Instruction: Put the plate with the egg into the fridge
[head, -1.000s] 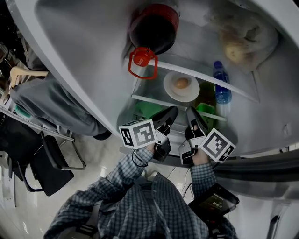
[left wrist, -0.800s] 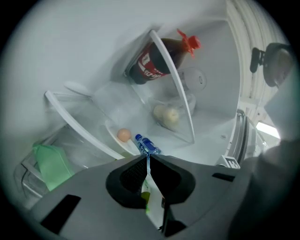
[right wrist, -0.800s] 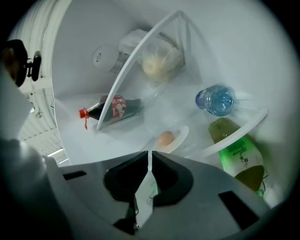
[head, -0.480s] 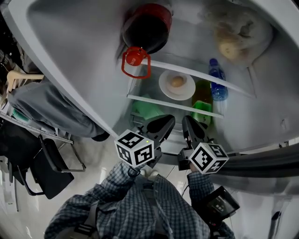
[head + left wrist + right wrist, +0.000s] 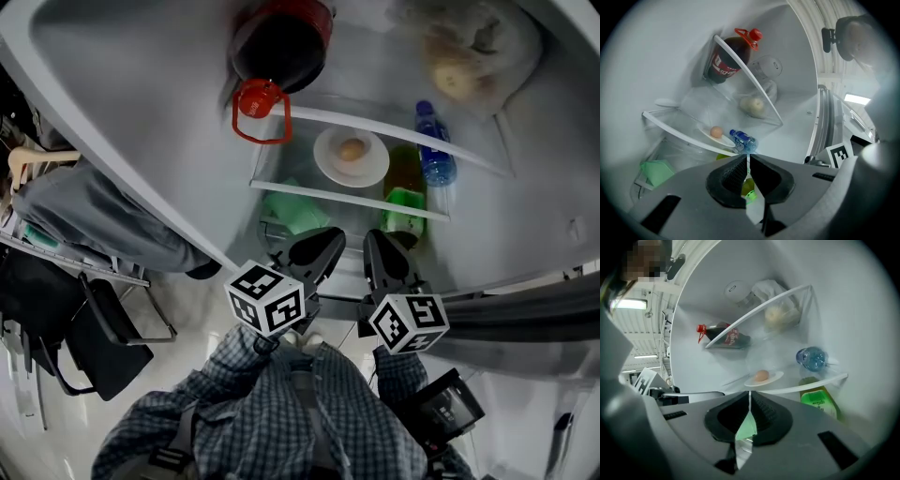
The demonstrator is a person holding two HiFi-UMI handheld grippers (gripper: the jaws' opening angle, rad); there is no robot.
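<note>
A white plate [image 5: 373,172] with a brown egg [image 5: 352,149] rests on the fridge's glass shelf [image 5: 309,195], apart from both grippers. In the left gripper view the plate [image 5: 704,135] and egg [image 5: 716,132] lie beyond the jaws. The right gripper view shows the plate [image 5: 774,377] and egg [image 5: 761,375] straight ahead. My left gripper [image 5: 330,238] hangs below the shelf at the fridge's front, shut and holding nothing [image 5: 747,157]. My right gripper [image 5: 375,240] is beside it; its jaws are closing with nothing between them [image 5: 749,394].
A cola bottle [image 5: 281,42] with a red cap lies on the upper shelf beside a bag of food [image 5: 469,66]. A water bottle [image 5: 433,150] and a green bottle [image 5: 405,192] sit right of the plate. A green pack [image 5: 295,211] lies lower down. A chair [image 5: 94,328] stands at left.
Both grippers have drawn back from the shelf toward the person. The plate with the egg has stayed on the shelf.
</note>
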